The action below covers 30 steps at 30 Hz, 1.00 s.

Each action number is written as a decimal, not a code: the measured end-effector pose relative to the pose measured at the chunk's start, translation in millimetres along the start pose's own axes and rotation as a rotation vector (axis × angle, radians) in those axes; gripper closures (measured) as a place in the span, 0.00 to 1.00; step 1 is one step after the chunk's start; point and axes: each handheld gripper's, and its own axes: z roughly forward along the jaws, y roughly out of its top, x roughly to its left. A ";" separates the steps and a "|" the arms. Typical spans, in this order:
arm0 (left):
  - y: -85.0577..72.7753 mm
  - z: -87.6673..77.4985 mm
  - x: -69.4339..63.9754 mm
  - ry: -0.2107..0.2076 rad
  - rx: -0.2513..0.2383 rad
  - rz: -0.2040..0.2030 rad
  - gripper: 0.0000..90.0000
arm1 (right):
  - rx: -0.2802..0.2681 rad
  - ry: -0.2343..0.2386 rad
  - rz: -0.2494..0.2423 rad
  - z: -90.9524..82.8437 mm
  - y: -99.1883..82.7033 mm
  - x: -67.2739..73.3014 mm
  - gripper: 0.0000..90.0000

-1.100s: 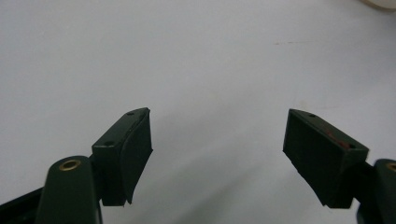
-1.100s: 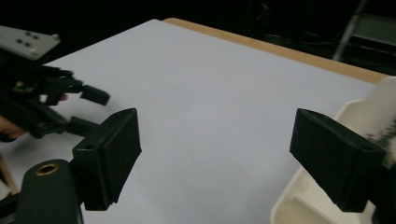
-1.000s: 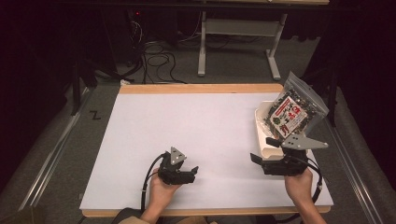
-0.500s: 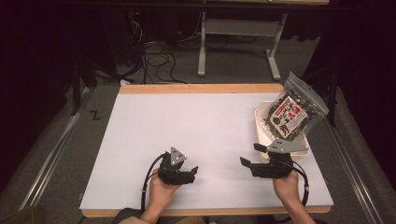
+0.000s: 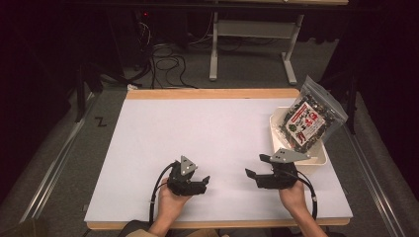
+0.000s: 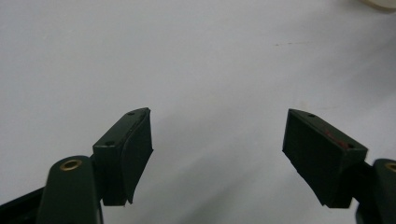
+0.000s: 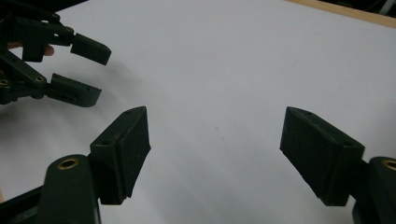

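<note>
My left gripper rests low over the white table near its front edge, jaws open and empty; in the left gripper view bare white surface lies between them. To its right, my right gripper points left toward it, jaws wide open with nothing between them; they have just closed a little. The right gripper view also shows the left gripper at the upper left. A clear bag of dark snack with a red and white label leans in a white tray at the right.
The table has a wooden rim along its far edge. Behind it, on the dark floor, lie cables and stands a grey metal frame. A corner of the white tray peeks into the left gripper view.
My right gripper has moved left and down from beside the tray toward the table's front middle. The left gripper and the bag have stayed put.
</note>
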 end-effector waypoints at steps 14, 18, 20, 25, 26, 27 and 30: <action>0.0 0.7 0.2 0.002 0.001 -0.003 0.28 | 0.038 0.053 0.018 15.7 -1.1 -2.0 0.25; 0.1 0.5 0.3 0.000 0.005 0.001 0.28 | 0.032 0.072 0.033 20.3 -2.1 -6.8 0.22; 0.0 0.4 0.2 -0.002 0.001 -0.001 0.28 | 0.030 0.059 0.026 23.5 -2.8 -8.5 0.23; 0.0 1.5 0.8 -0.003 0.007 -0.002 0.28 | 0.049 0.047 0.038 30.3 -5.4 -11.9 0.23; 0.0 1.6 0.7 -0.001 0.008 -0.001 0.28 | 0.055 0.045 0.040 31.1 -5.4 -12.9 0.23; -0.1 1.4 0.4 -0.002 0.008 -0.001 0.28 | 0.058 0.042 0.040 31.8 -5.2 -14.0 0.23; -0.3 1.4 0.0 -0.001 0.009 0.000 0.28 | 0.062 0.038 0.045 33.7 -4.6 -17.4 0.24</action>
